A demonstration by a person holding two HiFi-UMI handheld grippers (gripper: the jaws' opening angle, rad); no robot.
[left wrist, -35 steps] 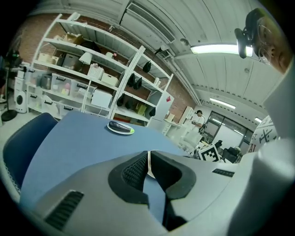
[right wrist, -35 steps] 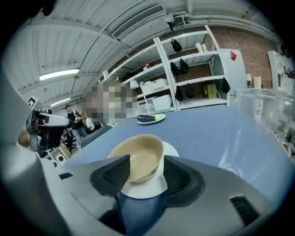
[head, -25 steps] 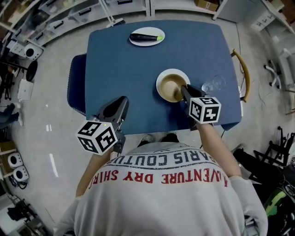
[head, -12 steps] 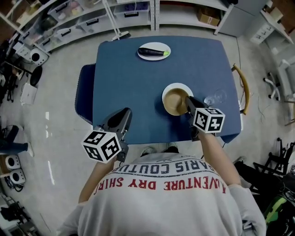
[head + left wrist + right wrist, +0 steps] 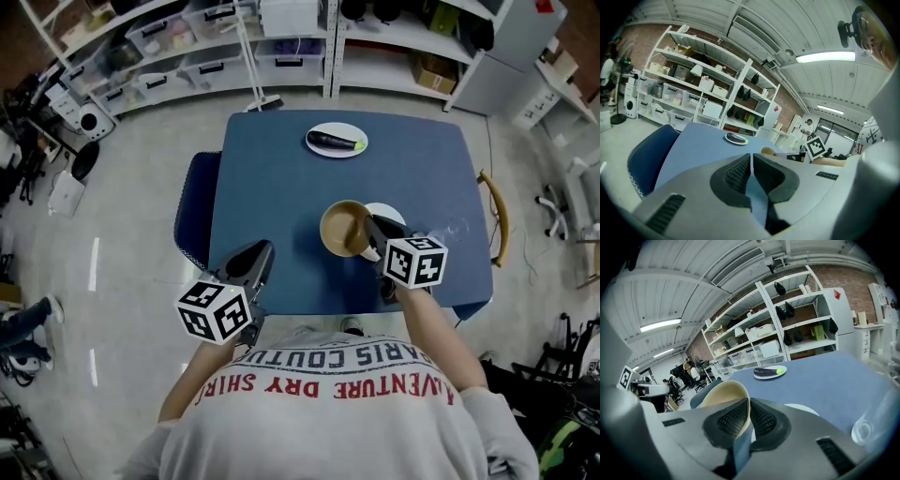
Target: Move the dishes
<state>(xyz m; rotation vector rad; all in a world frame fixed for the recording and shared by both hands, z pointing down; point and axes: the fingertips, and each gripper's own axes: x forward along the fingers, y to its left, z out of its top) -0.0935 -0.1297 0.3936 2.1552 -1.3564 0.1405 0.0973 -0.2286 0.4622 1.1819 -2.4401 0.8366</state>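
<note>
A tan bowl (image 5: pixel 343 228) hangs just left of a white plate (image 5: pixel 391 215) on the blue table (image 5: pixel 281 187). My right gripper (image 5: pixel 372 227) is shut on the bowl's right rim. In the right gripper view the bowl's rim (image 5: pixel 723 394) sits between the pads of my right gripper (image 5: pixel 749 407), and the white plate (image 5: pixel 802 409) lies beyond. My left gripper (image 5: pixel 264 249) hovers over the table's near left edge, shut and holding nothing; my left gripper (image 5: pixel 751 159) shows its jaws pressed together. At the far side a second white plate (image 5: pixel 337 141) carries a dark eggplant.
A clear glass (image 5: pixel 456 229) stands right of the white plate, near the table's right edge. A blue chair (image 5: pixel 193 220) is at the table's left side and a wooden chair back (image 5: pixel 497 216) at the right. Shelves (image 5: pixel 281 37) line the far wall.
The bowl has come up off the white plate and shifted left in my right gripper, uncovering the plate. My left gripper has stayed shut near the table's front edge.
</note>
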